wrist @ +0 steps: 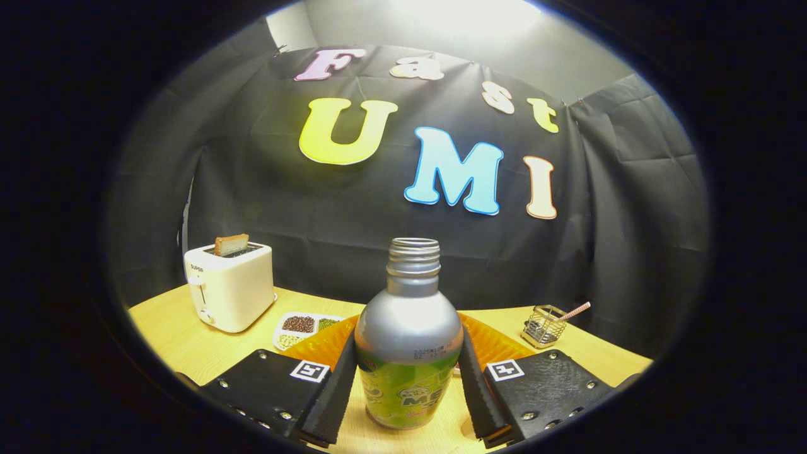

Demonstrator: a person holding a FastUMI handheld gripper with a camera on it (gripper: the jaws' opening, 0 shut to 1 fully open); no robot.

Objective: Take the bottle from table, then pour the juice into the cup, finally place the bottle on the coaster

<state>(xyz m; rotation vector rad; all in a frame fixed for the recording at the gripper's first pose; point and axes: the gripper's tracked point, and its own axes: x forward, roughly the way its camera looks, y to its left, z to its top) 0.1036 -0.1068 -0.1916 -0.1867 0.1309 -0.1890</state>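
Note:
A silver metal bottle (408, 315) with a green label and an open threaded neck, cap off, stands upright between my fingers. My gripper (408, 372) is shut on it, both fingers pressing the label part of its body from left and right. Its base looks level with the wooden table (189, 347); I cannot tell whether it rests on it or hangs just above. Right behind the bottle, an orange ribbed object (321, 343) spreads to both sides, mostly hidden by the bottle and fingers.
A white toaster (230, 287) with a slice of bread sticking up stands at the back left. A small white tray of beans (302, 328) lies next to it. A wire basket (543, 326) with a straw sits at the back right.

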